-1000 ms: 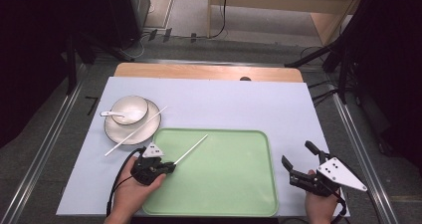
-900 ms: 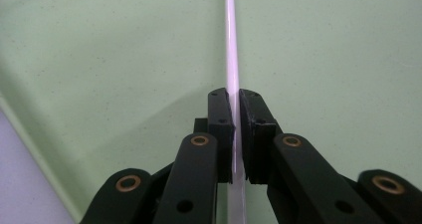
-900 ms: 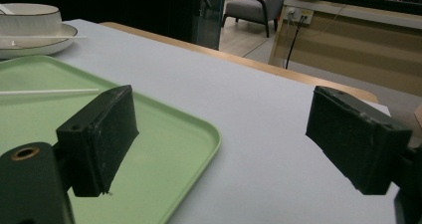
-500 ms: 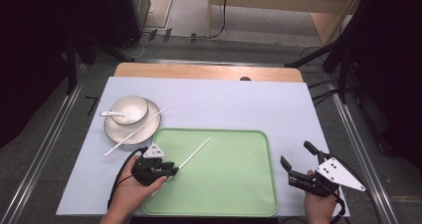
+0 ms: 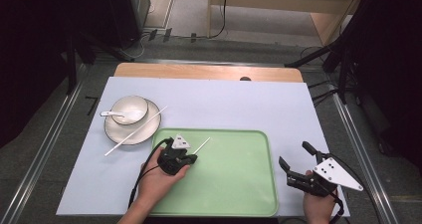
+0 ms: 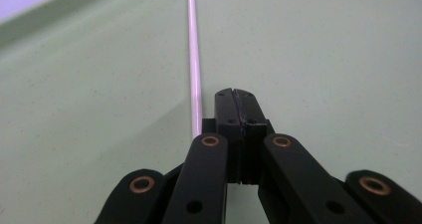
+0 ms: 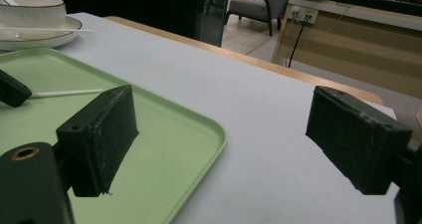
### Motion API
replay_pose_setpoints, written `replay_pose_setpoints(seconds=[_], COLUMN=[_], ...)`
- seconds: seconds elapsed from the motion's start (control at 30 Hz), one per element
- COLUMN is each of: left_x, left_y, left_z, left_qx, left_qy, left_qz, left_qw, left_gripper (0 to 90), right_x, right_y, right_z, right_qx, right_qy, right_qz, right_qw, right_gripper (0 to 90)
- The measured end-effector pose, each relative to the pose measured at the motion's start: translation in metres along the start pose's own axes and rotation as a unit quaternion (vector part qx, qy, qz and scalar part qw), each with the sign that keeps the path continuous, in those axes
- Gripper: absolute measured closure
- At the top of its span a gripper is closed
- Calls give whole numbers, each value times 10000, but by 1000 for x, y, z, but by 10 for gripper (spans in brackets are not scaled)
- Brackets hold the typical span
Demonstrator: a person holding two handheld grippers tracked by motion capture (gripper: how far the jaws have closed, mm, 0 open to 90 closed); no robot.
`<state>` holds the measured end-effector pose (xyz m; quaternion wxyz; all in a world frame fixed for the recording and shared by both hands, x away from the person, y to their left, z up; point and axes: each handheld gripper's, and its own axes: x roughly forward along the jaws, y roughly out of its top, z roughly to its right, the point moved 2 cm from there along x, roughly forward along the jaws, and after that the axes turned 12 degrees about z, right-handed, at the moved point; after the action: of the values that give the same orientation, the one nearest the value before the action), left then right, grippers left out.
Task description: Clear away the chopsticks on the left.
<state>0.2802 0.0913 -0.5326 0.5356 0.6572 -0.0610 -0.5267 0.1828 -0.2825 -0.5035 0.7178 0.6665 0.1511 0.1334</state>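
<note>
A white chopstick lies on the green tray, pointing up and right. My left gripper rests low over the tray's left part, shut. Its jaws have just been closing, with nothing between them. In the left gripper view the chopstick runs along the tray just left of the shut left gripper, beside the pads. My right gripper stands open over the white mat, right of the tray. The right gripper view shows its gap empty, with the chopstick far left.
A white plate left of the tray carries a bowl and a spoon. A second chopstick lies across the plate's rim. The white mat covers the table, with a wooden strip at the far edge.
My left gripper has slid up and right along the chopstick, further onto the tray. Less of the chopstick shows ahead of it. The right gripper has stayed in place.
</note>
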Motion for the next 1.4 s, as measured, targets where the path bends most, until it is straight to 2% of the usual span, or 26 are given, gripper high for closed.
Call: replay_pose_setpoints(seconds=[0.1,0.2,0.33,0.6,0.7,0.93,1.1,1.3,1.4], left_x=[-5,-14,-26,-45,-49,-55,-61,-64,-64], left_y=[0,-5,-11,-22,-25,-29,-32,-35,-35], left_z=[-8,-23,-37,-55,-57,-59,-56,-50,-50], left_qx=[-161,-428,-619,-739,-767,-682,-520,-365,-401], left_qy=[241,456,637,829,819,773,714,442,434], left_qz=[-23,39,90,110,129,93,-13,-152,-114], left_qw=[9996,9980,9960,9938,9936,9946,9961,9982,9982], left_gripper=[900,900,900,900,900,900,900,900,900], right_x=[-2,-3,-3,-2,-2,-2,-4,-4,-3], right_y=[0,-1,0,0,0,0,0,0,0], right_z=[1,3,3,4,4,5,6,6,5], right_qx=[-14,50,36,32,61,72,75,71,65], right_qy=[-12,-49,-37,-25,-26,-25,-48,-50,-39], right_qz=[-2,11,11,32,29,36,52,53,49], right_qw=[10000,10000,10000,10000,10000,10000,9999,9999,10000], right_gripper=[131,131,131,131,131,131,131,131,131])
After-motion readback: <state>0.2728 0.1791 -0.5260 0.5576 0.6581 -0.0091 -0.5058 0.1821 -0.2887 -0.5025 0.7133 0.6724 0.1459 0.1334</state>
